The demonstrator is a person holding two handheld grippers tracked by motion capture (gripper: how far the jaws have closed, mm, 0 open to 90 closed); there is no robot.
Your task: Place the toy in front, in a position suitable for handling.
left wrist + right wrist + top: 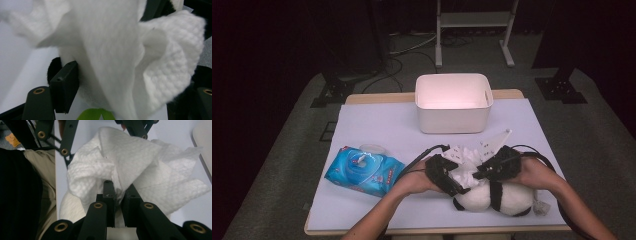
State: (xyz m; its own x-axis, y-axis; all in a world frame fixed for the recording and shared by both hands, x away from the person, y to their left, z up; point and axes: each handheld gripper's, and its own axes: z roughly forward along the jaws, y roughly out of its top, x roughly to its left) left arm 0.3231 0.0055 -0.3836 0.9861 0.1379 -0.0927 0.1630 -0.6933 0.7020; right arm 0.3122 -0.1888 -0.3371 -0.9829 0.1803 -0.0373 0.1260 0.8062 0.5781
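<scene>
A black-and-white plush panda lies near the table's front edge. Draped over its near end is a crumpled white wipe. My left gripper reaches in from the left with its jaws set wide around the plush's white body. In the left gripper view its left pad presses into the fur beside a black ear, while the wipe covers the right jaw. My right gripper comes from the right. Its jaws are pinched on a fold of the wipe above the plush.
A blue pack of wet wipes lies at the front left of the white-covered table. An open white bin stands at the back centre. A green tag pokes out under the plush. Dark floor and stand legs surround the table.
</scene>
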